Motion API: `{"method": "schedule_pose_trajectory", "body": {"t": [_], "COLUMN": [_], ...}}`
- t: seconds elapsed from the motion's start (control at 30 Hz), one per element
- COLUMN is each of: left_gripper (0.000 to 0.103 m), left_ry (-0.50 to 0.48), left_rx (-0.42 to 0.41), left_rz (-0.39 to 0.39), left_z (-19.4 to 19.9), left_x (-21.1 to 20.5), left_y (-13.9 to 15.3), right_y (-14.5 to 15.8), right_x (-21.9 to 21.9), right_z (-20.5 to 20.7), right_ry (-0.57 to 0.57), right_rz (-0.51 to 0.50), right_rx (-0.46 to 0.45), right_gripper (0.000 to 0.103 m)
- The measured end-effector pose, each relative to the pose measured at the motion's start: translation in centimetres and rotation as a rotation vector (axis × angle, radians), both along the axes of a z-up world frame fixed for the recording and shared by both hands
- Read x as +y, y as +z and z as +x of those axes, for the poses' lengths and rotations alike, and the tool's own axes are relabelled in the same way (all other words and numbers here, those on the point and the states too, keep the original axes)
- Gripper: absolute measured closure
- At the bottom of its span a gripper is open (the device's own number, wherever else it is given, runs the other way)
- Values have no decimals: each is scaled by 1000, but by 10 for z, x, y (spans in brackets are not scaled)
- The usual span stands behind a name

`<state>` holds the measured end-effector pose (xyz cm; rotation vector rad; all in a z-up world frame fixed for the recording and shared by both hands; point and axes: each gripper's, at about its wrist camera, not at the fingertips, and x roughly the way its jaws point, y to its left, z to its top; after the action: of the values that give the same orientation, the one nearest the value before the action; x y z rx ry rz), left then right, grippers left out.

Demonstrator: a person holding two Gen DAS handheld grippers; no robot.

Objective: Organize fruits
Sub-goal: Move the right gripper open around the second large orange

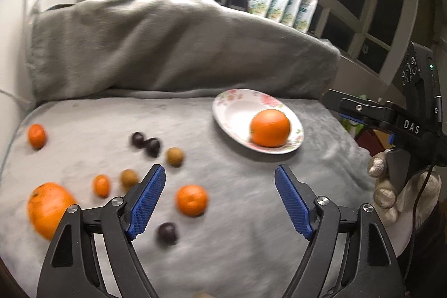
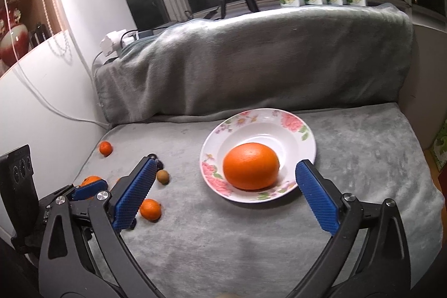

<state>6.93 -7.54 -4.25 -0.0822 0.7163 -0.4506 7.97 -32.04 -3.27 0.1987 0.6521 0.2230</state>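
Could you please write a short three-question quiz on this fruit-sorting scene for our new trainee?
1. True or false: the large orange lies in the flowered plate.
2. What does the right gripper hold? A) an orange B) a dark plum C) nothing
3. In the left wrist view, how many dark round fruits lie on the grey blanket?

Key
1. True; it is the only fruit in the plate.
2. C; its jaws stand wide apart, with nothing between the pads.
3. Three: a pair side by side and a single one near the left gripper, which is open too.
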Motion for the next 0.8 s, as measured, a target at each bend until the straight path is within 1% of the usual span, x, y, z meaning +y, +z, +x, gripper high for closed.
{"method": "schedule_pose_trajectory", "body": {"t": [0.3, 0.53, 0.8], "left_gripper": [22, 22, 22], "left_ry": [149, 254, 327], "left_rx": [-7, 14, 35], "left_rz": [22, 21, 12], "left_z": [-14, -24, -35], "left_x": [55, 96, 127], "left_y": [-3, -11, -22], "right_y": [-2, -3, -7], "right_x": [36, 68, 107], "right_z": [10, 21, 35], "right_ry": [91, 168, 258], "right_rz": [-11, -20, -19], "right_rx": [17, 34, 66], "right_gripper": [1, 1, 1]}}
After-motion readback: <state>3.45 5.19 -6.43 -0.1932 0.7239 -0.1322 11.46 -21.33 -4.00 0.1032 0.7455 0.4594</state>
